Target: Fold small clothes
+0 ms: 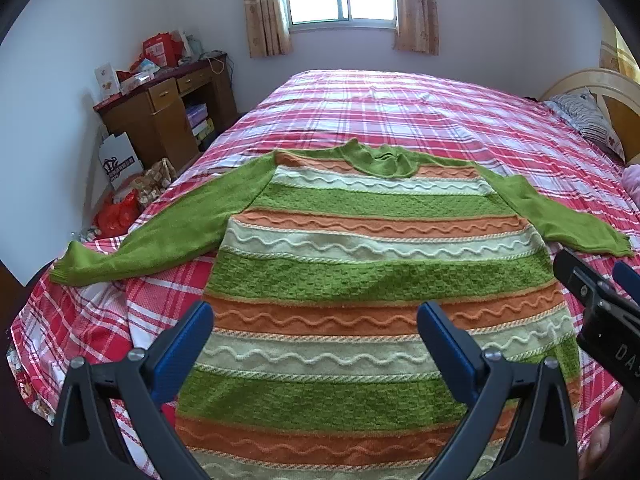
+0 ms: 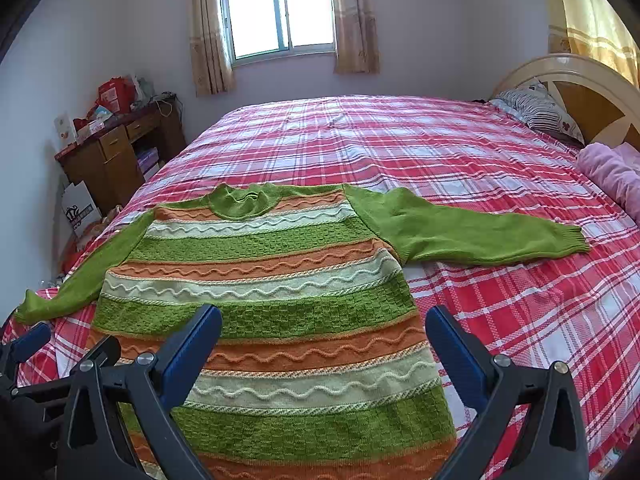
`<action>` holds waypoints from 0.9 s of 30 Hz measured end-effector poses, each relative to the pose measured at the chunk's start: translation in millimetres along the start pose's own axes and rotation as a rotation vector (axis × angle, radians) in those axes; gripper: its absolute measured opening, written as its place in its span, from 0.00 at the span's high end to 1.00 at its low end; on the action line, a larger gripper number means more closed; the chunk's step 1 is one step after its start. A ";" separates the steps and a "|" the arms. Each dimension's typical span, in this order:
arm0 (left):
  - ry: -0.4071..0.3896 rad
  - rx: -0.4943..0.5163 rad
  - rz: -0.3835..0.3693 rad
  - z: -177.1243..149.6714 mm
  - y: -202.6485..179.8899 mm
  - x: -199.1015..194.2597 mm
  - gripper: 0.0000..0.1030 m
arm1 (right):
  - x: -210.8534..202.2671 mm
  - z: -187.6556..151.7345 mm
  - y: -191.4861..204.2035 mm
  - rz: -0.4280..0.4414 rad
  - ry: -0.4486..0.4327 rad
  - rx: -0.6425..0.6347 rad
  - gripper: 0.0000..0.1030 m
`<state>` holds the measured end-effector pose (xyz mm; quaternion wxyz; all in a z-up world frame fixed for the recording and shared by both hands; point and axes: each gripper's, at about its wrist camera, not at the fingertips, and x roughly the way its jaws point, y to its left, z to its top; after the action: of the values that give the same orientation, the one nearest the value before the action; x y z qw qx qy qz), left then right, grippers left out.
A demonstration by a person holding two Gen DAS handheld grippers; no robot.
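A knitted sweater point(image 1: 360, 276) point(image 2: 264, 300) with green, orange and pale stripes lies flat on the bed, neck toward the window. Both green sleeves are spread out: the left sleeve point(image 1: 160, 232) point(image 2: 80, 276) reaches the bed's left edge, the right sleeve point(image 1: 568, 220) point(image 2: 472, 236) lies out to the right. My left gripper point(image 1: 316, 320) hovers open over the sweater's lower body, nothing between its blue pads. My right gripper point(image 2: 324, 324) is open too, above the sweater's lower right edge. The right gripper point(image 1: 600, 292) also shows at the right edge of the left wrist view.
The bed point(image 2: 480, 152) has a red, pink and white plaid cover. A wooden desk point(image 1: 168, 108) with boxes stands at the left wall, bags point(image 1: 120, 208) on the floor beside it. Pillows point(image 2: 536, 112) and a pink blanket point(image 2: 612, 172) lie by the headboard at right.
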<state>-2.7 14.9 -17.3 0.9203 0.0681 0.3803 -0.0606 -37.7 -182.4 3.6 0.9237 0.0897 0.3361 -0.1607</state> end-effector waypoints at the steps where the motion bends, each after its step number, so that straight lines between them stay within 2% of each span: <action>1: 0.002 0.000 0.000 0.1 -0.4 0.7 0.00 | 0.7 0.0 -0.4 0.001 0.003 0.000 0.01; 21: -0.009 -0.038 0.001 3.5 -0.6 16.7 0.00 | 24.4 2.3 -9.7 -0.021 0.040 0.012 0.01; 27: -0.010 -0.044 0.038 8.0 -0.8 27.0 0.00 | 32.7 7.2 -16.9 -0.036 0.044 0.009 0.01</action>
<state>21.7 11.2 -30.8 0.9244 0.0546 0.3758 -0.0349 -15.8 -207.8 -13.2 0.9126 0.0914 0.3569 -0.1770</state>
